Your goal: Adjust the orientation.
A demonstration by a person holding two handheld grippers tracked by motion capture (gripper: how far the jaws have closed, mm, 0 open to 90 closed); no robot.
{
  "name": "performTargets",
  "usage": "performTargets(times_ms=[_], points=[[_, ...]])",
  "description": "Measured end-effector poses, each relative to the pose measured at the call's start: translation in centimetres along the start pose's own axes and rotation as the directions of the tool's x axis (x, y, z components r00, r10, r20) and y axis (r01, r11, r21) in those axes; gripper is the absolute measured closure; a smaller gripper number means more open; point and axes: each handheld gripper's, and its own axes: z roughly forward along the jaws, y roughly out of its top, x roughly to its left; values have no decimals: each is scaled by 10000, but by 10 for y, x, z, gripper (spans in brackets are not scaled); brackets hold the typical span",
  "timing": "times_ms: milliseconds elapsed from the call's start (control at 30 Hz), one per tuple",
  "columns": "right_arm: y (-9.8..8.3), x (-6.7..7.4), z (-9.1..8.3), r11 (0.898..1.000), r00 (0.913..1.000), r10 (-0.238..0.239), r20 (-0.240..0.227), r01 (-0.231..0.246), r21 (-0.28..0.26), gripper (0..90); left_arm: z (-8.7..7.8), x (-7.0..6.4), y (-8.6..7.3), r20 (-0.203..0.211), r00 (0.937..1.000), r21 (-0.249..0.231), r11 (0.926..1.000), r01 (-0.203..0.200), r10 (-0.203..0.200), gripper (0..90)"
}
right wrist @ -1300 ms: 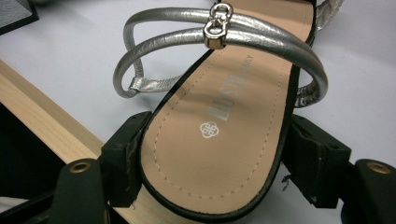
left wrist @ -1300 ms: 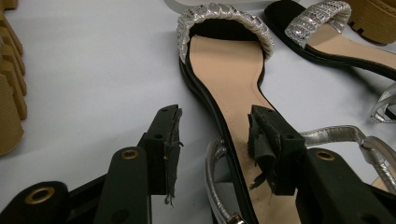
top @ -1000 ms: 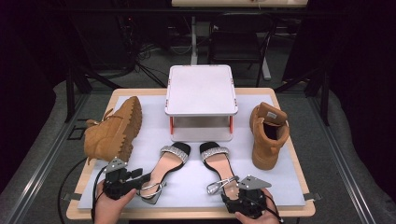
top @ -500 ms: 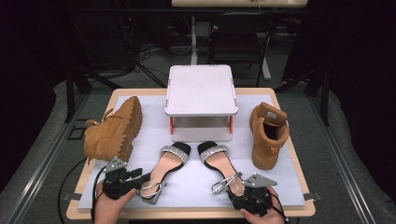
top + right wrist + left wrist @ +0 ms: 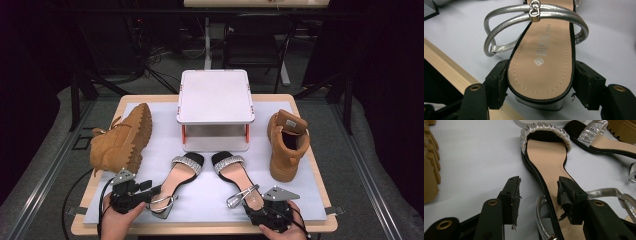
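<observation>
A wooden table (image 5: 305, 107) topped with a pale mat (image 5: 165, 107) stands on grey floor (image 5: 45, 130) in a dark room.

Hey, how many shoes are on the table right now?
4: a tan boot on its side at the left, an upright tan boot at the right, and a left sandal and a right sandal in front of the white stand.

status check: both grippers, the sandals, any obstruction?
Left gripper open, astride left sandal edge. Right gripper jaws just closing, flanking right sandal heel, contact unclear. Boots and white stand stand clear.
</observation>
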Motion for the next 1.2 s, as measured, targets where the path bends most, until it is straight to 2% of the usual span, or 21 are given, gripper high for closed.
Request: performTargets(times_ms=[300,500,633,767,967,1033,1100,1200], points=[[-1,1,-8,10000,10000,49,58,-49,44,349,0,0,0,-34,10000,21,10000,-3,3,527],[0,-1,-14,9998,10000,18,39,-17,-193,343,1,0,0,-35,10000,3,10000,30,-30,524],[3,-2,-23,9986,9999,141,-28,-143,-508,342,0,-1,1,5,10000,106,9999,63,-63,531],[6,-8,-34,9953,9994,333,133,-319,-911,346,-3,-1,2,34,10000,-51,10000,37,-37,547],[5,-25,-40,9885,9948,973,288,-933,-1193,353,-7,-3,5,-16,9999,-332,9993,-160,160,570],[4,-28,-40,9877,9938,1027,435,-967,-1232,359,-8,-5,7,16,9996,-385,9988,-286,287,566],[4,-30,-38,9878,9932,1044,523,-974,-1216,363,-8,-7,9,-141,9986,-427,9978,-509,503,553],[6,-31,-36,9893,9921,1025,719,-942,-1114,378,-6,-11,14,-122,9966,-159,9965,-816,814,525]])
